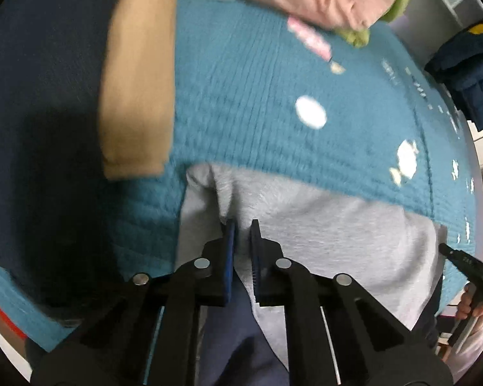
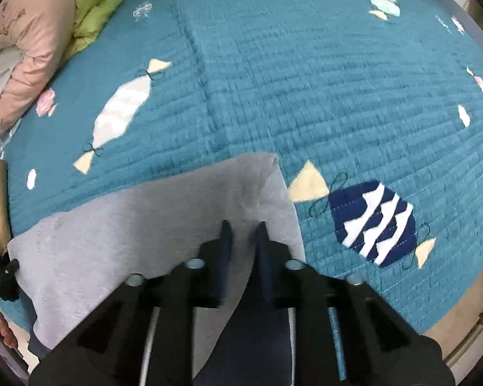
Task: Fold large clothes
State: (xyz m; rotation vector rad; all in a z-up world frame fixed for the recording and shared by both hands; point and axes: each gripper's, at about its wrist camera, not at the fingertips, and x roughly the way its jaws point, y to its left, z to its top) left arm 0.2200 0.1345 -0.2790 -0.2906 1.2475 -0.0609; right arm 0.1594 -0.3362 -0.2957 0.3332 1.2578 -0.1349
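1. We've got the grey garment [image 1: 322,225] lying on the teal quilt [image 1: 257,96] of the bed, its fleecy inside facing up and a navy layer showing underneath, close to our cameras.
2. Left gripper [image 1: 243,228]: the fingers are nearly together, pinched on a fold of the grey fabric near its left corner. Cloth bunches up right at the tips.
3. Right gripper [image 2: 244,230]: same story, fingers drawn close and clamped on the grey cloth just below its far right corner [image 2: 270,160].
4. Our read on the step: both top corners are gripped and we're mid-fold, carrying this edge across the bed. The blur in both views fits a garment on the move.
5. From the left view we can spot the right gripper [image 1: 463,260] at the far edge of the cloth, with a hand [image 1: 470,302] on its handle, so the two grips sit well apart with the edge stretched between them.
6. Next move, as we judge it: keep the edge taut and level, lay it down squarely on the matching edge, then let go with both sides together so nothing skews.
7. Nearby: a tan cloth [image 1: 138,96] on the left, and a pink and green duvet [image 2: 32,48] at the head of the bed.
8. Writing or labels? None we can read; the quilt carries only candy-shaped patches [image 2: 375,222].
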